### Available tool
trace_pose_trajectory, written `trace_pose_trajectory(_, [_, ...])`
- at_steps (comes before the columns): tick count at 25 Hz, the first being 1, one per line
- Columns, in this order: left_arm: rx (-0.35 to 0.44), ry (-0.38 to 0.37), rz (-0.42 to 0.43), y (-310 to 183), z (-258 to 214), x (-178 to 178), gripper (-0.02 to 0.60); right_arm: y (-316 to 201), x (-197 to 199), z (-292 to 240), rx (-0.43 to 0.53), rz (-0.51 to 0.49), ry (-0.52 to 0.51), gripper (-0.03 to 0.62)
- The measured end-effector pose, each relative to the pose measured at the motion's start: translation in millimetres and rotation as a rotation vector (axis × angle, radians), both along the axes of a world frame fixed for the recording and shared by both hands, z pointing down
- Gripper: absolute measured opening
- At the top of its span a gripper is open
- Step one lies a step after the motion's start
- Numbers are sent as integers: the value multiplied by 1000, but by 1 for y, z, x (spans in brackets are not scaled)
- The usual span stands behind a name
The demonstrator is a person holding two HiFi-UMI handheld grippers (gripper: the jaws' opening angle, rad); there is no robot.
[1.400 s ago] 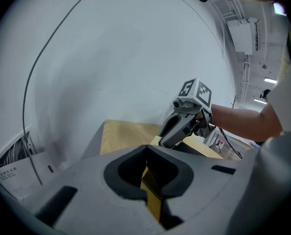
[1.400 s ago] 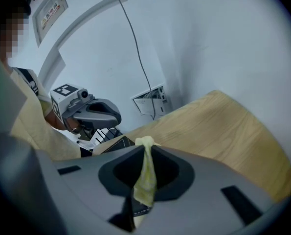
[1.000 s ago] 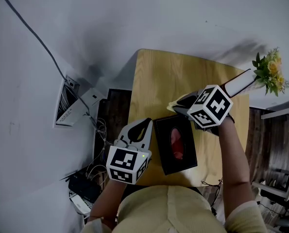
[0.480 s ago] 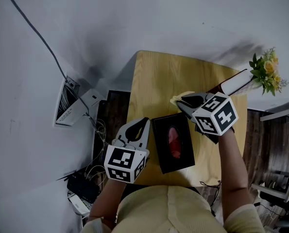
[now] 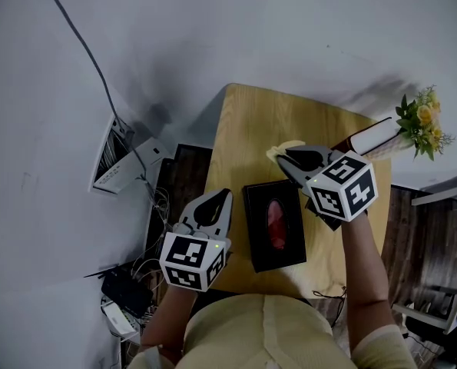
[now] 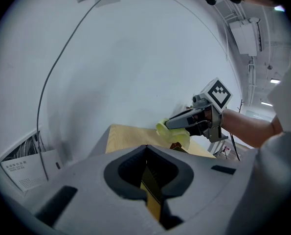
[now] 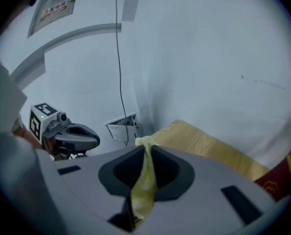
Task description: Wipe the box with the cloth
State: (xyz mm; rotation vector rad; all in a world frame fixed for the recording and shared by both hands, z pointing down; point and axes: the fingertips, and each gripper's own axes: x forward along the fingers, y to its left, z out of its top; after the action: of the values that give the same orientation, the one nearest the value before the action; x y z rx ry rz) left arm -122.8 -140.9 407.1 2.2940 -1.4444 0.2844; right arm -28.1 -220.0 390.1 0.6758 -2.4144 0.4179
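No legible text: print on wall sign (image 7: pixel 55 9) and white box (image 6: pixel 19 173) too small.

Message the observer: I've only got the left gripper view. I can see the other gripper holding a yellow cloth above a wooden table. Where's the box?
Observer: The head view shows a black rectangular box with a red opening on top. It lies on the light wooden table near the front edge, with the left gripper beside its left side.
Operator: Is the cloth on it?
Observer: No. The crumpled yellow cloth hangs from the right gripper past the box's far end, apart from it.
Operator: Is the grip secure?
Observer: The right gripper view shows its fingers closed on a strip of cloth running between them.
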Motion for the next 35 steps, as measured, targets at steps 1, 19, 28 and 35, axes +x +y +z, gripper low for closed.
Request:
trace_pose_trajectory(1, [2, 6, -9, 1, -2, -2, 17, 1, -3, -3, 4, -7, -9, 55])
trace_pose_trajectory(19, [9, 3, -132, 24, -4, -44, 17, 75, -98, -30, 126, -382, -17, 55])
trace_pose_trajectory(28, [-8, 20, -164, 35, 4, -61, 17, 101, -111, 18, 42, -565, 191, 55])
trace_pose_trajectory(35, [-22, 31, -158, 36, 12, -65, 17, 106, -120, 34, 14, -679, 336, 55])
